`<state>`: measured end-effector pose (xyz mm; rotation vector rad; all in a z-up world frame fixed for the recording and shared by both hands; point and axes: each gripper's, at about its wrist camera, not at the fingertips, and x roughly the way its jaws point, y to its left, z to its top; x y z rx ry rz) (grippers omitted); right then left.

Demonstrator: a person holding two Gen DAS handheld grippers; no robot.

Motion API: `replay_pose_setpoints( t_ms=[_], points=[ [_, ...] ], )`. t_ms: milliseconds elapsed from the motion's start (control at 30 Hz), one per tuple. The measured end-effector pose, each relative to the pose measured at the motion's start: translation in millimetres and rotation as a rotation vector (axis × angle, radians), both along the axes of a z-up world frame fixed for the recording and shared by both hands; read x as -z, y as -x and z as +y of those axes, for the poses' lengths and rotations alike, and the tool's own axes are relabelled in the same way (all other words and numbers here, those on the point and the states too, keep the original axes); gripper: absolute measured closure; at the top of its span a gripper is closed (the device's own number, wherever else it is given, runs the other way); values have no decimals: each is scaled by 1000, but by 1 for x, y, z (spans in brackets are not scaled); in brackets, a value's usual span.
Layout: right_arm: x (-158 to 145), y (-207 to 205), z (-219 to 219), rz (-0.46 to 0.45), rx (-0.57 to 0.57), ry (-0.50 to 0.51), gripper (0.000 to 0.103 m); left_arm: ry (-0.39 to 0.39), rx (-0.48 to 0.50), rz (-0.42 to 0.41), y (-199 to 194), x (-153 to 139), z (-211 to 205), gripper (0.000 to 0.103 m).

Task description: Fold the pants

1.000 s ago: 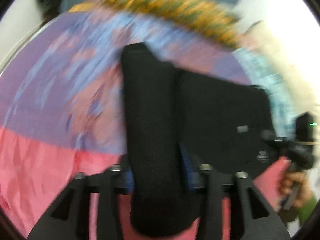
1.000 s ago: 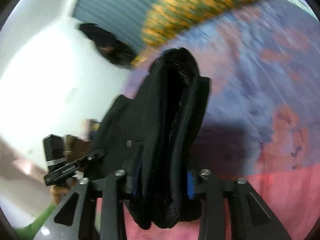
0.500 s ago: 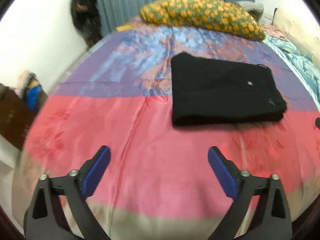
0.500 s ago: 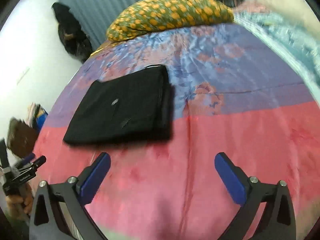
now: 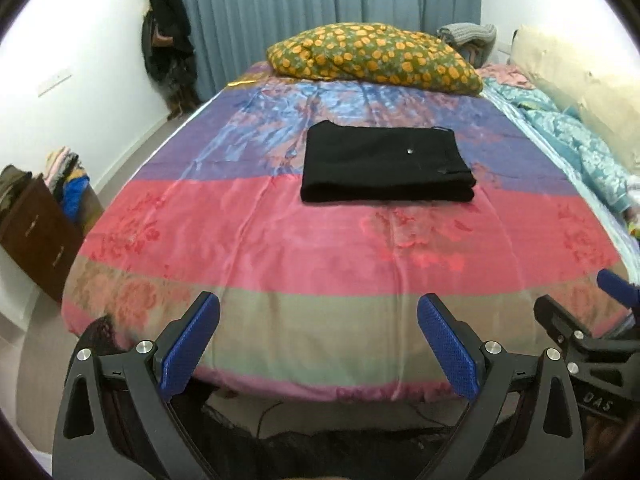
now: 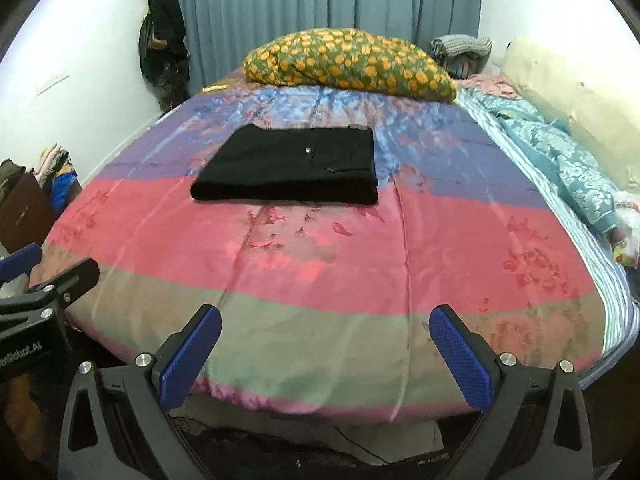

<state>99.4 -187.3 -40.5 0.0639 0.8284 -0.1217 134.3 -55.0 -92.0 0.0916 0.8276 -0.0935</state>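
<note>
The black pants [image 5: 386, 168] lie folded in a flat rectangle on the colourful bedspread [image 5: 280, 240], across the line between its purple and pink bands; they also show in the right wrist view [image 6: 292, 170]. My left gripper [image 5: 318, 320] is open and empty, held back past the foot of the bed, far from the pants. My right gripper [image 6: 325, 330] is open and empty too, also off the foot of the bed. Part of the right gripper [image 5: 592, 332] shows at the right edge of the left wrist view.
An orange-dotted green pillow [image 5: 372, 58] lies at the head of the bed. A teal blanket [image 5: 576, 148] runs along the right side. A brown cabinet [image 5: 36, 236] with clothes on it stands at the left. Dark clothes [image 5: 168, 36] hang by the grey curtain.
Both grippers were shut on the folded pants a second ago. They let go, opened wide and pulled back past the foot of the bed. The pants now rest on the bedspread.
</note>
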Motion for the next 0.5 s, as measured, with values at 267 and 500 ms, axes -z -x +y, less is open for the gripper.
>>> replay_pose_setpoints(
  t_ms=[267, 500],
  points=[
    [-11, 16, 12, -8, 4, 2, 0, 3, -27, 26, 9, 3, 8, 3],
    [-14, 18, 12, -6, 24, 9, 0, 8, -15, 44, 12, 9, 6, 3]
  ],
)
